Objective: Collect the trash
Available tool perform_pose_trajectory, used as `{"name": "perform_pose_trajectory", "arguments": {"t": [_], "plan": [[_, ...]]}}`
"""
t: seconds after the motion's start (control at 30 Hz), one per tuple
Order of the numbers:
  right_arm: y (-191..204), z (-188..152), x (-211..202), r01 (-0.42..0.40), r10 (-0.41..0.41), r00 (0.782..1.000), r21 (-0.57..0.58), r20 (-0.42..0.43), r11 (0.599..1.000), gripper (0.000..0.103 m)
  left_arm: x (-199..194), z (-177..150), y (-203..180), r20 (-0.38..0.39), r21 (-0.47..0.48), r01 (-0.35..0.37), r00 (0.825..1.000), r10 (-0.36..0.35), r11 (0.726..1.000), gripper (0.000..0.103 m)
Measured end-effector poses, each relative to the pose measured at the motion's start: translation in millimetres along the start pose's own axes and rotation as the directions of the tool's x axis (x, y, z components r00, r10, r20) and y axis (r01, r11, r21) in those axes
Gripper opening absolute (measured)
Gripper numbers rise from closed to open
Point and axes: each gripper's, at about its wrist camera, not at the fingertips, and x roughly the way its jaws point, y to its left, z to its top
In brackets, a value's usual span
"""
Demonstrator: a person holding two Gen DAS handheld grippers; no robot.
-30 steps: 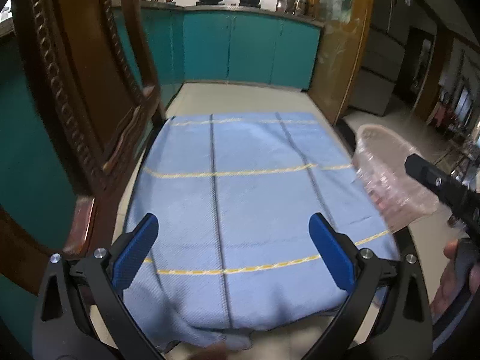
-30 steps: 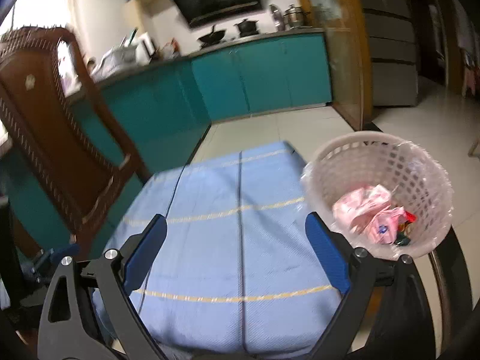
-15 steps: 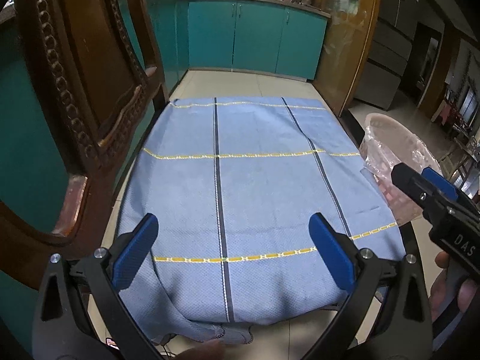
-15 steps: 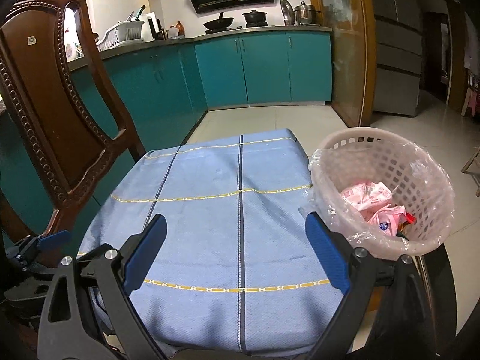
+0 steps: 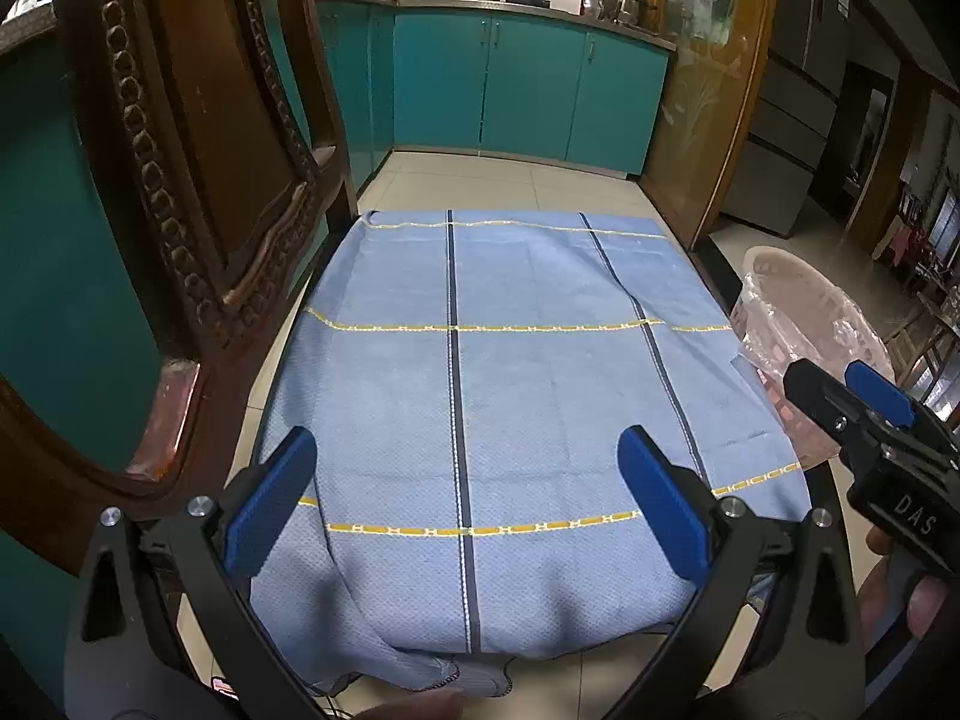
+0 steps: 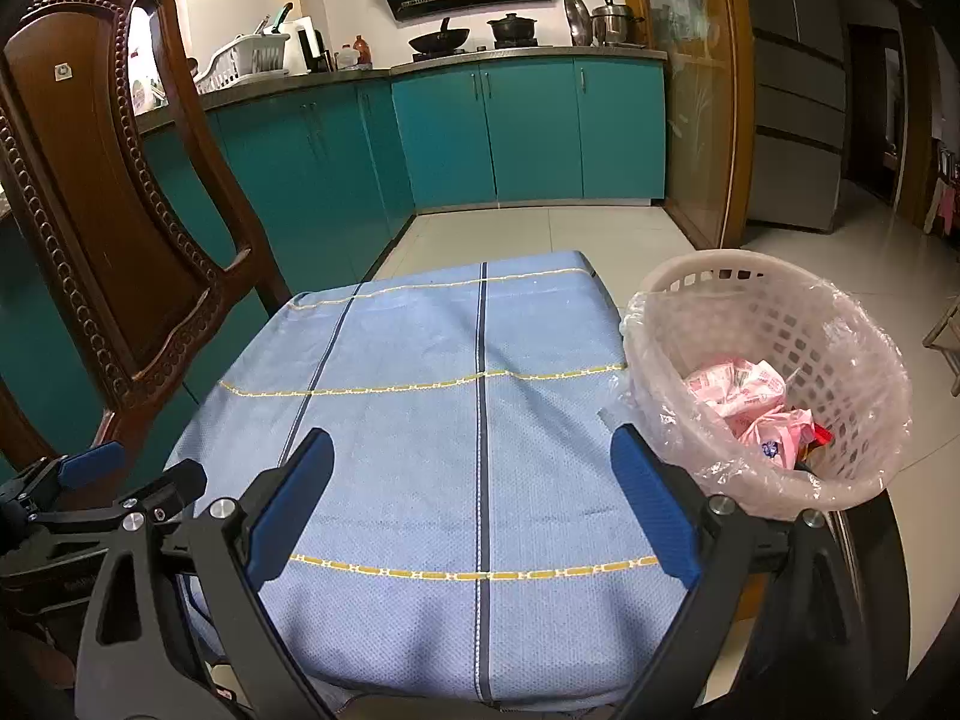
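Now left gripper spread wide, empty, right gripper likewise, above blue cloth

Cloth bare; chair left, basket right.

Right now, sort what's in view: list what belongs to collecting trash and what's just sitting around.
Belongs to the job:
- basket lined with a plastic bag
- pink wrappers inside it
- left tool, right tool, both open and empty

Just around:
- blue cloth
- wooden chair
- wok
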Motion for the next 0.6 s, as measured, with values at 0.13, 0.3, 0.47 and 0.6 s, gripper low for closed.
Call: {"name": "perform_pose_trajectory", "arguments": {"t": [0.13, 0.3, 0.47, 0.6], "plan": [[0.5, 0.5, 0.4, -0.002, 0.002, 1.0, -0.004, 0.001, 1.0, 0.091, 0.0, -0.5, -0.9, 0.001, 0.001, 0.001, 1.0, -0.001, 1.0, 0.1], [0.7, 0.3, 0.6, -0.002, 0.002, 1.0, -0.004, 0.001, 1.0, 0.091, -0.3, -0.7, -1.2, 0.001, 0.0, -0.001, 1.0, 0.001, 1.0, 0.1], [0.9, 0.1, 1.1, -0.002, 0.002, 1.0, -0.004, 0.0, 1.0, 0.091, 0.2, -0.9, -1.6, 0.0, 0.003, -0.001, 1.0, 0.001, 1.0, 0.1], [1.1, -1.1, 2.1, -0.004, 0.004, 1.0, -0.007, -0.002, 1.0, 0.091, 0.1, -1.1, -1.5, -0.001, 0.002, -0.001, 1.0, 0.001, 1.0, 0.1]]}}
